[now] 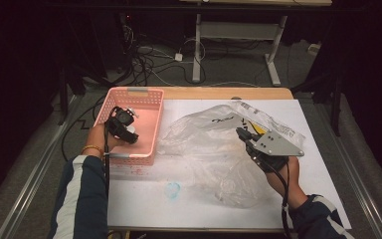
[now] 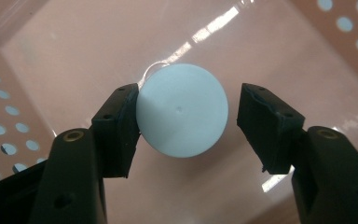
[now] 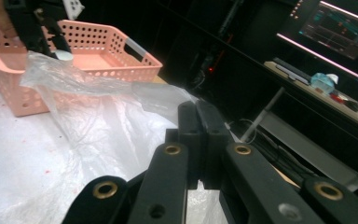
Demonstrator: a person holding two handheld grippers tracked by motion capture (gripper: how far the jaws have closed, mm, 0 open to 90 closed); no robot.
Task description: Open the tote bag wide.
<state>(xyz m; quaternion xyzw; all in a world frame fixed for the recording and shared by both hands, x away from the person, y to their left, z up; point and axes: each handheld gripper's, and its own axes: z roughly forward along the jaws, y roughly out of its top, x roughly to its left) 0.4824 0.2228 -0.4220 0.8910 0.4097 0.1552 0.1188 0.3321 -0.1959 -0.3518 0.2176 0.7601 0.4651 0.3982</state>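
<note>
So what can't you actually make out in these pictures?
- Left gripper view: the white disc hides whatever is beneath it; its height cannot be told.
- High view: the left gripper covers part of the pink basket floor.
- Right gripper view: the right gripper pinches the plastic bag; the bag's contents are unclear.

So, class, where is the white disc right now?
In the left gripper view, the white disc sits between the left gripper jaws, over the pink basket floor.
</note>
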